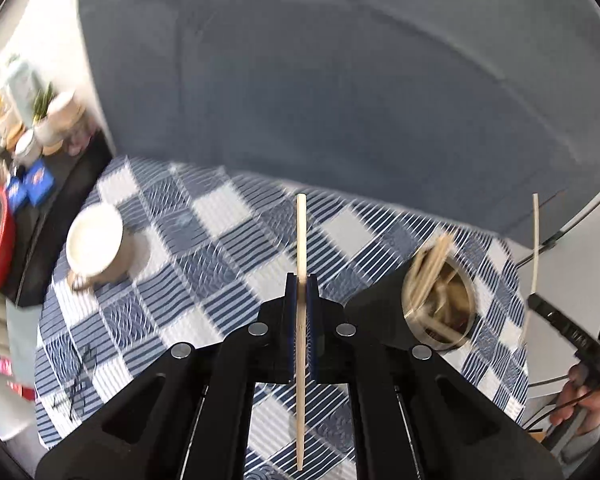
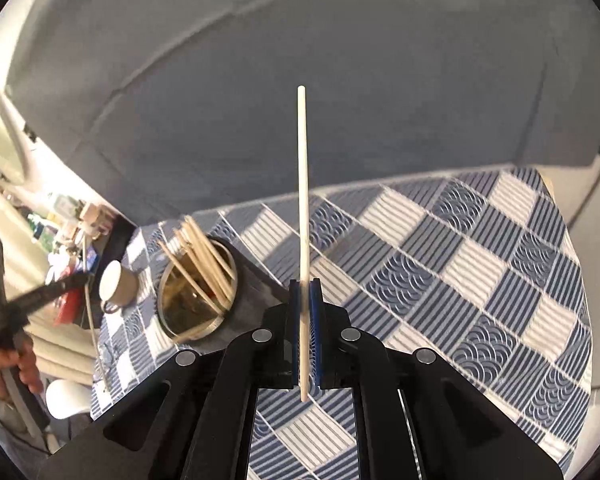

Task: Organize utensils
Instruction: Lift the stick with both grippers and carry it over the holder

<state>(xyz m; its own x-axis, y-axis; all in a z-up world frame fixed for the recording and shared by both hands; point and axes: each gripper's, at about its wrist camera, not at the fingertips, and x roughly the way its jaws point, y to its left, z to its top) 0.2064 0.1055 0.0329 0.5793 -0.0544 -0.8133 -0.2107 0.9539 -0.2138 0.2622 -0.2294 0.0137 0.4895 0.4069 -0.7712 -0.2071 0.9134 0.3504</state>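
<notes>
Chopsticks are the business here, one pinched in each claw. At the left of the left wrist view a cream mug (image 1: 96, 242) sits on the blue-and-white checked tablecloth (image 1: 204, 240). At centre the left gripper (image 1: 301, 280) is clamped on a pale wooden chopstick (image 1: 301, 236), thin and straight, held upright, probably so it can drop end-first. Right of it stands the dark cylindrical holder (image 1: 436, 304), metal-rimmed, bristling with more sticks. In the right wrist view that holder (image 2: 198, 292) lies left of centre, and the right gripper (image 2: 305, 286) is closed on a paler, round-tipped chopstick (image 2: 303, 184).
</notes>
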